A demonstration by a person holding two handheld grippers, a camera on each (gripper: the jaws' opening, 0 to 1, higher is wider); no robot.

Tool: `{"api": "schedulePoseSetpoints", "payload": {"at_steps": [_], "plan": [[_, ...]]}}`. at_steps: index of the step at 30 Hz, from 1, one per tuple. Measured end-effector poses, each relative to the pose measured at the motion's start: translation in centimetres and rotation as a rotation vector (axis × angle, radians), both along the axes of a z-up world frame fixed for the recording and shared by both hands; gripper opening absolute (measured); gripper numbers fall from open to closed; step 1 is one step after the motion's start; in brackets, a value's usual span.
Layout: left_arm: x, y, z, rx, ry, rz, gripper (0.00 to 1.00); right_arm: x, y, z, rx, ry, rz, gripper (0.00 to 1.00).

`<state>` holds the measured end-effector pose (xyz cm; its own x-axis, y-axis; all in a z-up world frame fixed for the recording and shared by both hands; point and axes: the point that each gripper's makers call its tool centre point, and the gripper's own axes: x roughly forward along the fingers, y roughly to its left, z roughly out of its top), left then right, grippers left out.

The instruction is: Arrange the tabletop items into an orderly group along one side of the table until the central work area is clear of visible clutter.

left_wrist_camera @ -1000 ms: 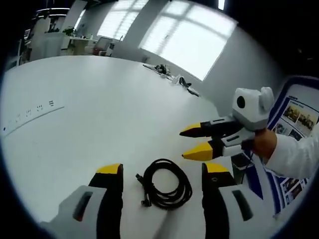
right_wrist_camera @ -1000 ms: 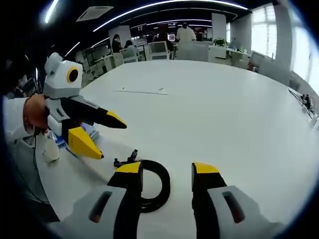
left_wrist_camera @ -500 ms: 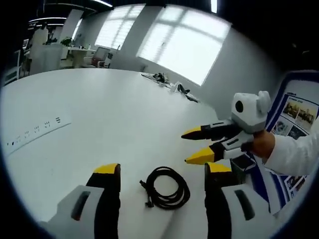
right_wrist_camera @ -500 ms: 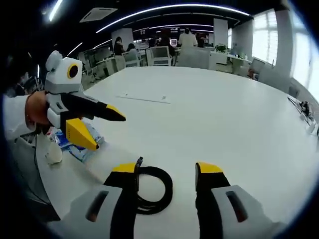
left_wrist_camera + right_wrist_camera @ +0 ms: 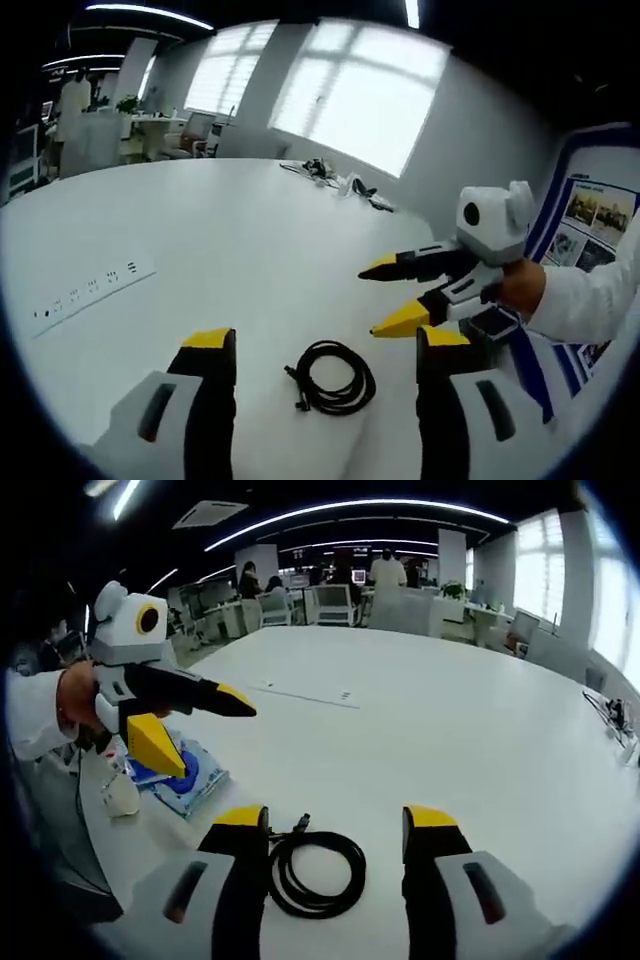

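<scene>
With both grippers, left gripper point(image 5: 320, 340) and right gripper point(image 5: 335, 818), open and empty, close on coiled black rubber cable point(image 5: 333, 376) at 6 o'clock, gripping several loops to keep the coil intact on the white table point(image 5: 200, 240).

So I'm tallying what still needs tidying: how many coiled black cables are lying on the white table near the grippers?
1. The coiled black cable lies flat on the table, between each view's own jaws. The far clutter by the windows is too small to tell if it holds more.

Coiled black cable point(image 5: 315, 873) lies on white table point(image 5: 450, 730) between parted tongs point(image 5: 335, 825).
</scene>
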<state>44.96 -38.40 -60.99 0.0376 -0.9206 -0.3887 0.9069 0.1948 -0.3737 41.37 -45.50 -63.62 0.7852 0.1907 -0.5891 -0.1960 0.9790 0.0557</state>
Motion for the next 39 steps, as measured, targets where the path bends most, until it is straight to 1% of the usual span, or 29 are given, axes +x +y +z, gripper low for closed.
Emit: {"api": "schedulePoseSetpoints", "payload": {"at_steps": [7,14,20,22,24,26,28,34,38,39], "plan": [[0.2,1.2,1.6,-0.017,-0.029,0.019,0.77,-0.1,1.3,0.7,-0.006,-0.009,0.026,0.53],[0.2,3.0,2.7,-0.029,-0.045,0.048,0.78,0.1,2.9,1.7,-0.008,-0.022,0.065,0.53],[0.3,4.7,4.1,-0.051,-0.065,0.081,0.78,0.5,4.3,2.4,-0.012,-0.034,0.096,0.52],[0.4,5.6,4.5,-0.049,-0.084,0.094,0.78,0.7,4.8,2.6,-0.013,-0.035,0.108,0.52],[0.5,6.3,4.6,-0.048,-0.081,0.103,0.78,0.9,5.3,2.9,-0.018,-0.042,0.123,0.52],[0.6,7.2,4.9,-0.048,-0.095,0.119,0.78,1.1,5.8,3.1,-0.019,-0.043,0.132,0.51],[0.7,8.1,5.1,-0.047,-0.096,0.133,0.78,1.3,6.5,3.3,-0.017,-0.049,0.146,0.51],[0.9,10.9,6.0,-0.058,-0.111,0.186,0.78,2.0,9.0,3.8,-0.014,-0.059,0.194,0.51],[1.2,13.1,6.1,-0.049,-0.122,0.227,0.77,2.5,11.0,3.9,-0.011,-0.064,0.237,0.51],[1.2,13.4,6.1,-0.051,-0.122,0.233,0.78,2.6,11.3,3.9,-0.011,-0.063,0.242,0.51]]}}
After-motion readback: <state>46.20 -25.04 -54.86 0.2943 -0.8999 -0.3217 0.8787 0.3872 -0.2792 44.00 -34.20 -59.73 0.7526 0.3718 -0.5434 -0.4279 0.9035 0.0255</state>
